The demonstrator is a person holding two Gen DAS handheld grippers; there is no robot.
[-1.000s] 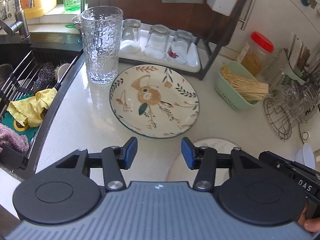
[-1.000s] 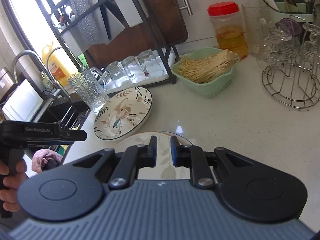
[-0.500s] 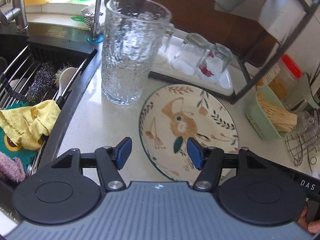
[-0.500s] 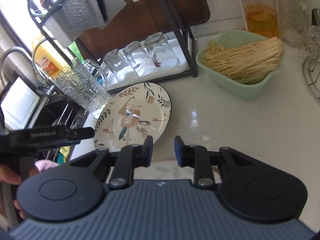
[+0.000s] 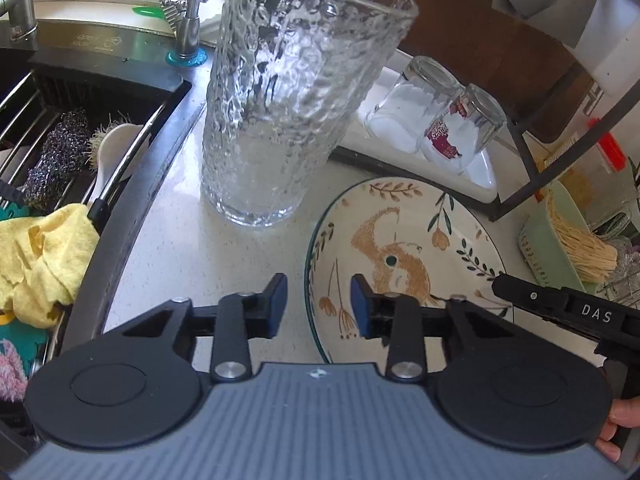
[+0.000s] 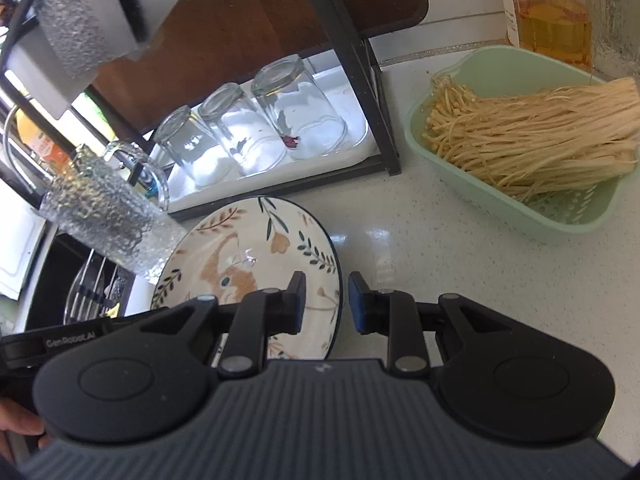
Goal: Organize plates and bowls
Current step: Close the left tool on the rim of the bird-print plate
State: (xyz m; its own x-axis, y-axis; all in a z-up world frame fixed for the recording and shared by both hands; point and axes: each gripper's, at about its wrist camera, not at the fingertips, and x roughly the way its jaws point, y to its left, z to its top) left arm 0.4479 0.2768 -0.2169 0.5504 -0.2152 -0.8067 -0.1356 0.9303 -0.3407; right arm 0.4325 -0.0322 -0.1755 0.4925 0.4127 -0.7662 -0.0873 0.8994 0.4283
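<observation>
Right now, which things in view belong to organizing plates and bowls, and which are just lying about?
Belongs to the job:
- floral plate
- left gripper, jaws apart at the plate's left rim
- right gripper, jaws apart at its right rim

Just lying about:
- textured tumbler
- upturned glasses
- green basket of enoki mushrooms
- yellow cloth

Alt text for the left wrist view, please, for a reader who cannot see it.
The left gripper, its blue-padded jaws apart, straddles the near-left rim of a round cream ceramic plate with a floral pattern on a pale speckled countertop. A tall textured clear glass tumbler stands beyond it, beside a black sink holding a yellow cloth.
</observation>
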